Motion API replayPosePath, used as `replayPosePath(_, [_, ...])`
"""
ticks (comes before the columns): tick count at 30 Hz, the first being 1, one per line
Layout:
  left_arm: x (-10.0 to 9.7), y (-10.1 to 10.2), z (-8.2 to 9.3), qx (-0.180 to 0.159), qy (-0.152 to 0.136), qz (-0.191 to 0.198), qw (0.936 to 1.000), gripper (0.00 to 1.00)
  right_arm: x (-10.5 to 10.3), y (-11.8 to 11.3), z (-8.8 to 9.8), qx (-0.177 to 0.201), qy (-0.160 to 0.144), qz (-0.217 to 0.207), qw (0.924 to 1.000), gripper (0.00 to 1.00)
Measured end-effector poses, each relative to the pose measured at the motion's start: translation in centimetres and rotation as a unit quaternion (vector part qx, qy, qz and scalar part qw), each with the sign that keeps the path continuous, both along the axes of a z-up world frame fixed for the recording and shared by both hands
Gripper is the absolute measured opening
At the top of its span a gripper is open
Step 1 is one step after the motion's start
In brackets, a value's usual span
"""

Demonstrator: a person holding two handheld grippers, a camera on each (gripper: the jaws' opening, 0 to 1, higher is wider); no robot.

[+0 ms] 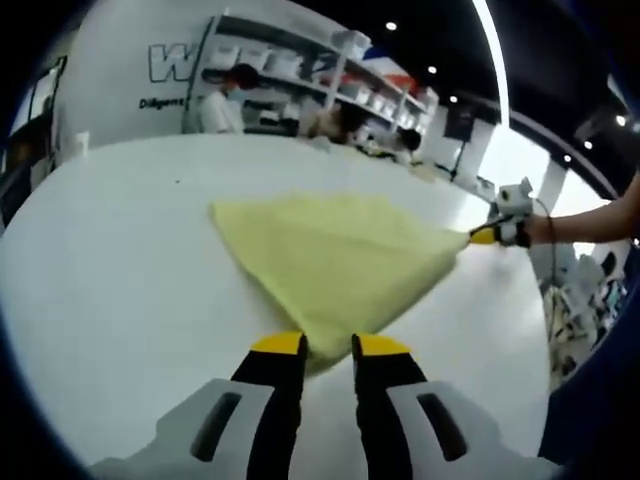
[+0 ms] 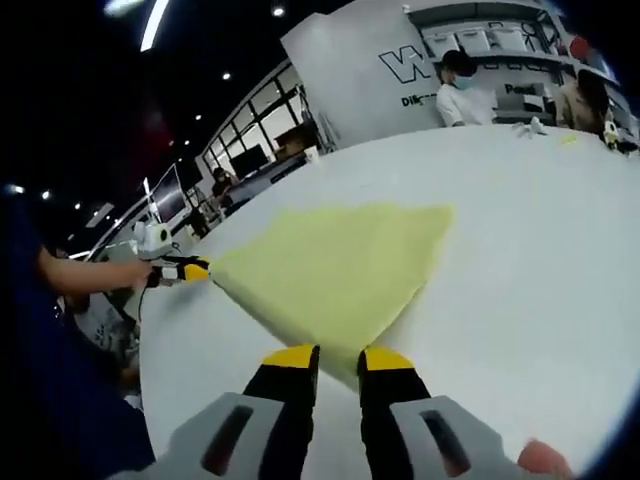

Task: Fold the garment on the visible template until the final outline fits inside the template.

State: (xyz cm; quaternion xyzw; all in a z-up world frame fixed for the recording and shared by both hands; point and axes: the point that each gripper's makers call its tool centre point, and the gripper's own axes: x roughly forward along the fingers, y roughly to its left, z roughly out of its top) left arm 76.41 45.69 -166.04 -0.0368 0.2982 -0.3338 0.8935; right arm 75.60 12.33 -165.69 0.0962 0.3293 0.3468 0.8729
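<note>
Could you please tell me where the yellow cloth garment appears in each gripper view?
Left gripper view: the yellow cloth garment lies centre, near corner between this view's tongs.
Right gripper view: centre, near corner between this view's tongs.
Shared landmark: the white wall panel with dark lettering, beyond the white table.

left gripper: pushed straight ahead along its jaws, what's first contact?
Likely the yellow garment: the left gripper has its jaws at the near corner, so more cloth lies directly ahead, then bare white table.

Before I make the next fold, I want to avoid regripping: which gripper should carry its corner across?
Either: the left gripper and right gripper each pinch a corner of the yellow cloth, pulled taut on the white table. Neither looks better placed.
</note>
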Motion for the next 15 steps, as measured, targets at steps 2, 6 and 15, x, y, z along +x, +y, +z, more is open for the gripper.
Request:
replayPosePath(2, [0.22,0.54,-0.1,-0.003,0.001,0.005,1.0,0.1,-0.15,0.01,0.07,-0.005,0.001,0.001,1.0,0.05])
replayPosePath(6, [0.35,0.75,-0.04,-0.007,0.003,0.016,0.9998,0.04,-0.11,0.08,-0.02,-0.005,0.004,0.001,1.0,0.0])
replayPosePath(15, [-0.36,1.13,-0.38,-0.019,0.014,0.039,0.999,0.02,-0.59,-0.1,0.84,0.022,0.009,-0.024,0.9994,0.0])
